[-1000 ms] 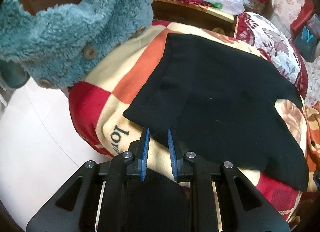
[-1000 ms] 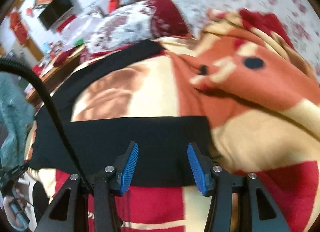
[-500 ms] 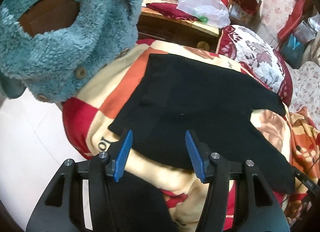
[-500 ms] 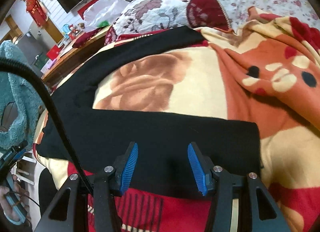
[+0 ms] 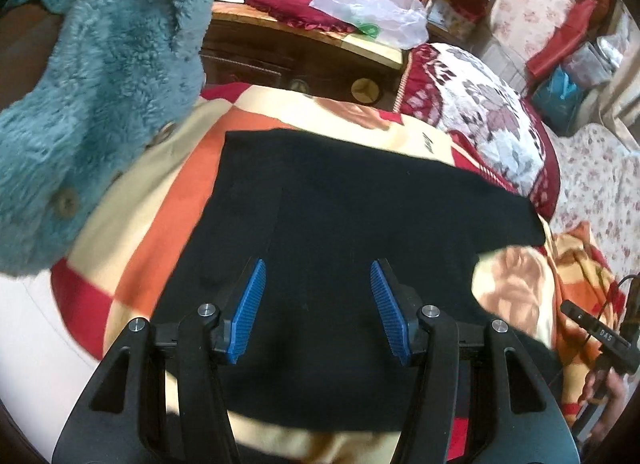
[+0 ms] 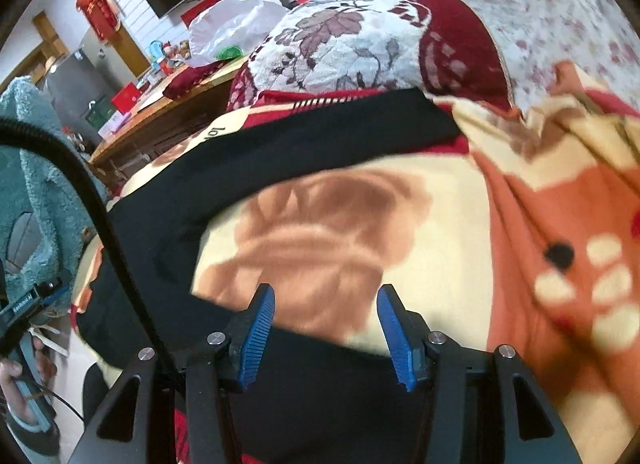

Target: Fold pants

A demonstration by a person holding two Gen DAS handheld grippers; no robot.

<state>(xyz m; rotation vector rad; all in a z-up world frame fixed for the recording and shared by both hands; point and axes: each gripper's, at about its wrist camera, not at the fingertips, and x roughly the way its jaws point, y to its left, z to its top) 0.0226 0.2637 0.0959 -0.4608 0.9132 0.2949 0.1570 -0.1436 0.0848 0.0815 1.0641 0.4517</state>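
Left gripper (image 5: 318, 310) let go of hem since a second ago, jaws just opened, nothing pinched, now over waist end. Right gripper (image 6: 326, 338) also released, empty. Black knit pants (image 5: 360, 232) spread flat on orange-cream-red blanket (image 5: 160, 200), legs splayed; long axis runs waist near-left to cuffs far-right. Tip: bring legs together first, grab matching edges, keep fabric taut.

The black pants (image 6: 320, 396) run off the right wrist view's bottom edge; the blanket (image 6: 560, 264) is blurred.
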